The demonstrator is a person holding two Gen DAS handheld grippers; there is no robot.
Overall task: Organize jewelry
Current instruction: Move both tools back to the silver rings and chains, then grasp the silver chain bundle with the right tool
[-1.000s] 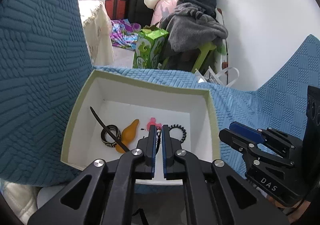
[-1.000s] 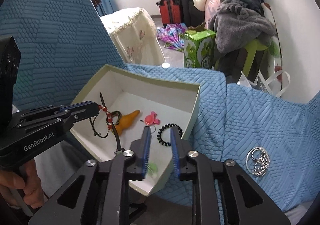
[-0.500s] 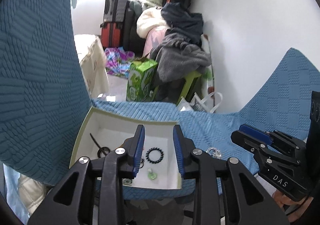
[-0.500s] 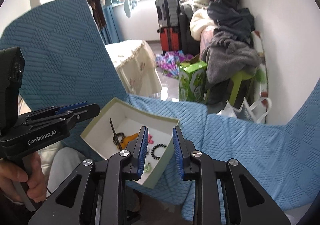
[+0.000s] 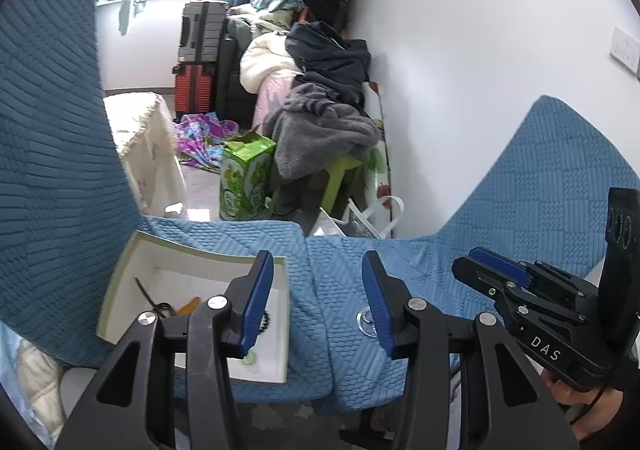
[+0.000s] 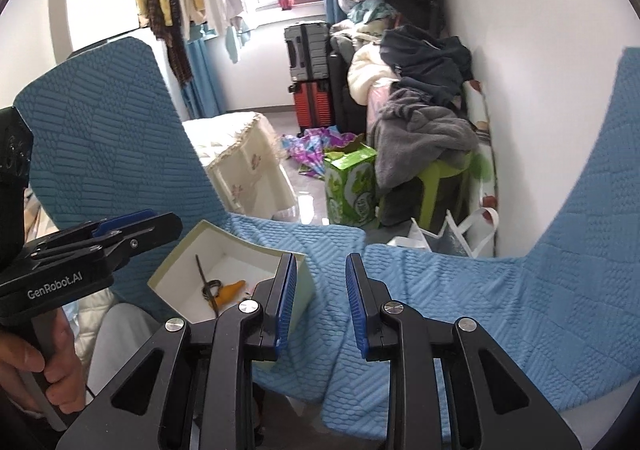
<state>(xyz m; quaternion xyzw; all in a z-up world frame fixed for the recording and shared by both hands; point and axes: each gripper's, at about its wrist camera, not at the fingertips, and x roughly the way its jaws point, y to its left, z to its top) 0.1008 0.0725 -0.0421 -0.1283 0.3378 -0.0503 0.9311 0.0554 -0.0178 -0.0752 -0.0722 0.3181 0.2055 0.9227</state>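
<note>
A white box with a pale green rim (image 5: 136, 248) (image 6: 176, 250) sits on the blue quilted sofa seat. Inside lie a black stick (image 5: 145, 289) (image 6: 200, 267), a patterned ring (image 6: 212, 286), an orange piece (image 6: 232, 287), a black beaded bracelet (image 5: 265, 319) and a small green item (image 5: 250, 358). A silver ring cluster (image 5: 362, 320) lies on the seat right of the box, partly behind a finger. My left gripper (image 5: 318, 302) is open and empty, raised above the seat. My right gripper (image 6: 322, 302) is open and empty, raised back from the box.
The sofa back (image 5: 44, 130) rises at left and right (image 5: 560, 178). Beyond the seat edge are a green carton (image 5: 244, 182), a green stool with piled clothes (image 5: 320, 130), a white bag (image 5: 360, 218), suitcases (image 6: 308, 70) and a cloth-covered table (image 6: 240, 166).
My left gripper opened, released the beaded string into the box, and pulled up and back. Its jaws opened wider. My right gripper also pulled up and away from the box.
</note>
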